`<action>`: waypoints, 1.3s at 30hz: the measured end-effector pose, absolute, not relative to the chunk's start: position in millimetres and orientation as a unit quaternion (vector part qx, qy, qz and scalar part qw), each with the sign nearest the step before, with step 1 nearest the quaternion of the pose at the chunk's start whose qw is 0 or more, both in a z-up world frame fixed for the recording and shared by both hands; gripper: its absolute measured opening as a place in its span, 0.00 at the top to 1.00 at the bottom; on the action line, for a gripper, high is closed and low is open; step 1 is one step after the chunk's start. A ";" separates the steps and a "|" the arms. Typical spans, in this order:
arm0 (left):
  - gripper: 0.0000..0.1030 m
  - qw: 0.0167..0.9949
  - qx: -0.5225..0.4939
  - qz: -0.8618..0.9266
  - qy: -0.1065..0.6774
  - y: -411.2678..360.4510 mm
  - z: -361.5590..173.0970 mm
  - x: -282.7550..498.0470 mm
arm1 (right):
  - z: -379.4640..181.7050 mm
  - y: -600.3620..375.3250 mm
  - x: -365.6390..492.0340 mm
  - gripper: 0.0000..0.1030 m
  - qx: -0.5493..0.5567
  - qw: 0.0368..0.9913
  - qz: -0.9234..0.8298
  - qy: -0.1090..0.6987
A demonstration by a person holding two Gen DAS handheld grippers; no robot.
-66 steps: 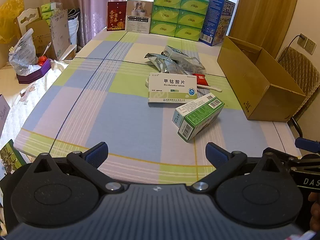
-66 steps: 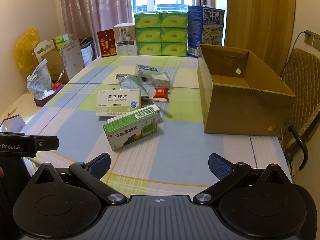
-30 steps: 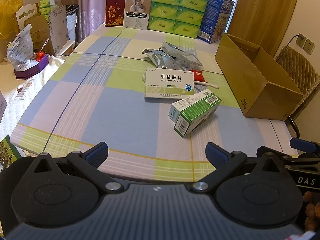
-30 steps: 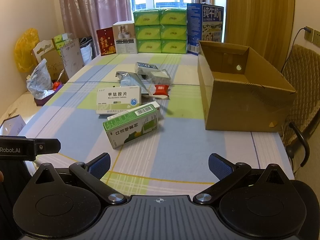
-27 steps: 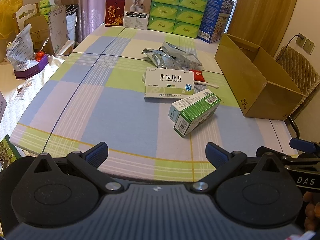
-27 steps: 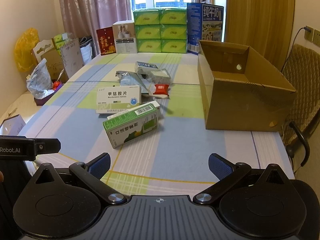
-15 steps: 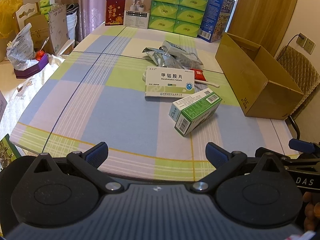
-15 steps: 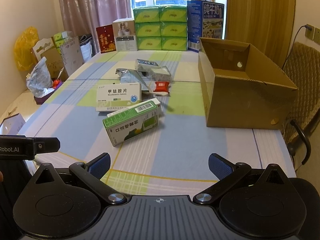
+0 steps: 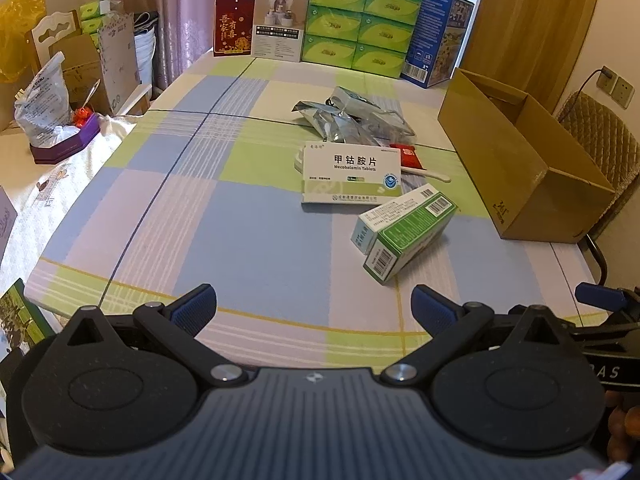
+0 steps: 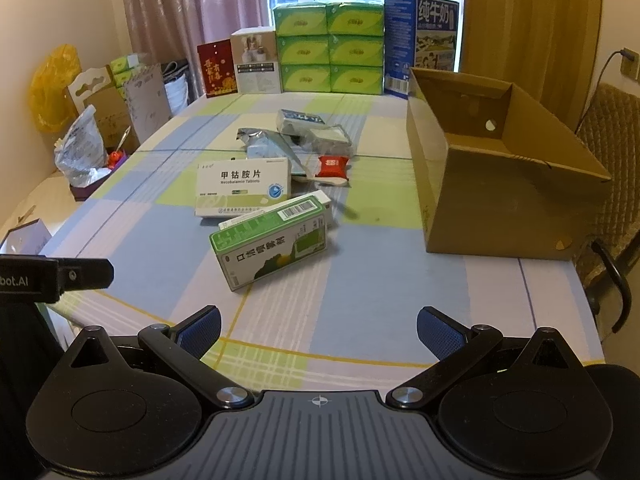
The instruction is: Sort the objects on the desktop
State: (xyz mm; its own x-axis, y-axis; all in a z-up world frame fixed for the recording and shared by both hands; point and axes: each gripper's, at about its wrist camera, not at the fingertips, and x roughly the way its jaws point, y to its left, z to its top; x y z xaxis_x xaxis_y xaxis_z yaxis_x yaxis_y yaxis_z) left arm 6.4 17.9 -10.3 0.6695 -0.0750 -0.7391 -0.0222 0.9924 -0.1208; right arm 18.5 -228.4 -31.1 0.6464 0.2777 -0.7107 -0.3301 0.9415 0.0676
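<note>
A white medicine box (image 9: 351,178) (image 10: 243,187) lies flat mid-table. In front of it a green medicine box (image 9: 406,236) (image 10: 272,242) rests on a smaller white one. Behind them lie silver foil packets (image 9: 348,118) (image 10: 276,142), a red sachet (image 9: 407,155) (image 10: 332,166) and a white spoon (image 9: 426,174). An open cardboard box (image 9: 520,160) (image 10: 496,176) stands at the right. My left gripper (image 9: 314,308) and right gripper (image 10: 318,326) hover open over the near table edge, with nothing between the fingers.
Green tissue packs (image 10: 330,46), a blue milk carton (image 10: 420,38) and cards line the far edge of the checked tablecloth (image 9: 224,216). A quilted chair (image 10: 608,168) stands right of the table. Bags and cartons (image 9: 60,92) crowd the floor at the left.
Both grippers have drifted slightly forward over the table, so the boxes look a little nearer. Nothing on the table has moved.
</note>
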 end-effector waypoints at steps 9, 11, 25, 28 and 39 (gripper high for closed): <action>0.01 0.914 -0.046 -0.017 0.402 33.1 -8.8 31.3 | -37.5 -210.9 35.6 0.02 -0.048 0.905 0.180 0.383; 0.01 0.915 -0.040 -0.019 0.402 36.6 -9.3 39.6 | -38.9 -204.9 41.9 0.02 -0.050 0.906 0.181 0.380; 0.01 0.907 -0.014 -0.021 0.421 61.9 -31.0 82.9 | -60.5 -160.9 85.6 0.02 -0.022 0.899 0.193 0.393; 0.01 0.905 -0.015 -0.020 0.424 67.2 -34.5 88.4 | -64.2 -153.1 93.1 0.02 -0.016 0.897 0.192 0.397; 0.01 0.902 -0.019 -0.031 0.431 72.6 -42.6 101.0 | -81.9 -143.6 117.8 0.03 0.009 0.893 0.158 0.421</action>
